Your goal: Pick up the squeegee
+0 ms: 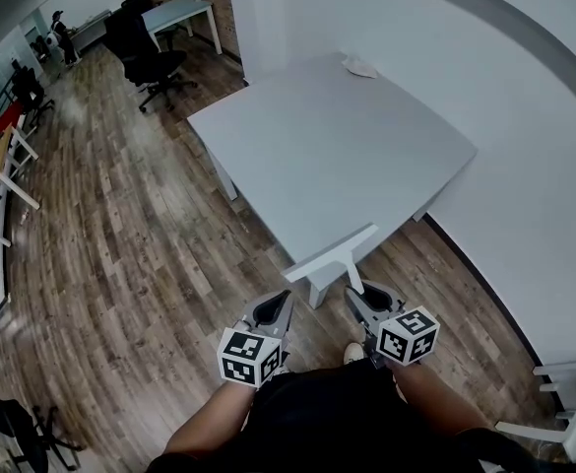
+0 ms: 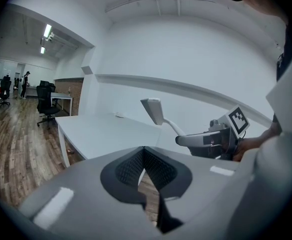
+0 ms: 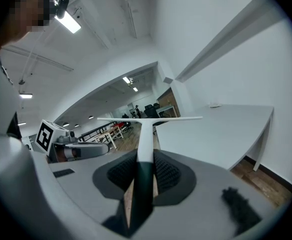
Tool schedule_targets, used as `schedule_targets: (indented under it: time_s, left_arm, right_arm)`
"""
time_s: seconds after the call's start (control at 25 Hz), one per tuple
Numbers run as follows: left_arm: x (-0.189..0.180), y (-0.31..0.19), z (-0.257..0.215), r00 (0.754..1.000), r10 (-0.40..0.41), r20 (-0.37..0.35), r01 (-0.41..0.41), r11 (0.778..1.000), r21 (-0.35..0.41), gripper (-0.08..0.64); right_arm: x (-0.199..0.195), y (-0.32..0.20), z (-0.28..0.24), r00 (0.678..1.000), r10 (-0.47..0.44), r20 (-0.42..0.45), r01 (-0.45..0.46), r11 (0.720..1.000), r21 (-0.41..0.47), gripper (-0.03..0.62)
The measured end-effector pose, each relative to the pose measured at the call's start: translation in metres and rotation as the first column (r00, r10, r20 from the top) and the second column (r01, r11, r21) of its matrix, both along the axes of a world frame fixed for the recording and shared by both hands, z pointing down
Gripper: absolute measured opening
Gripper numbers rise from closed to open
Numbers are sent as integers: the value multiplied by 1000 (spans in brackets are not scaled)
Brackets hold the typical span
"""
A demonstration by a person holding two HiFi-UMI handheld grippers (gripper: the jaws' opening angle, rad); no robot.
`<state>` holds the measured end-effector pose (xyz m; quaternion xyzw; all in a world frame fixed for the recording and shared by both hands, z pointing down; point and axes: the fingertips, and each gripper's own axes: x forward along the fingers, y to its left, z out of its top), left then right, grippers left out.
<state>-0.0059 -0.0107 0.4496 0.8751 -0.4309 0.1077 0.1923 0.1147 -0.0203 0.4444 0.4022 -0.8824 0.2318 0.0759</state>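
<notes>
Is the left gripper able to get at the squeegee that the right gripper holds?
Probably yes: the squeegee juts out from the right gripper, the left gripper is just beside it with nothing between, but its jaws are together.

Your right gripper [image 3: 145, 173] gripped the squeegee [image 3: 145, 136] by its handle, blade crosswise at the far end. Your left gripper [image 3: 102, 149] sat left, a white table [image 3: 220, 134] right.

No legible text or signs
</notes>
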Motion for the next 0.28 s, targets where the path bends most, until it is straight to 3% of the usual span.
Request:
schedule_targets:
  time_s: [0.28]
  left_arm:
    - [-23,4,1,1000,-29,-8,29,1000,5,6]
  right_arm:
    - [-16,4,0,1000,-16,-16,16,1000,-3,96]
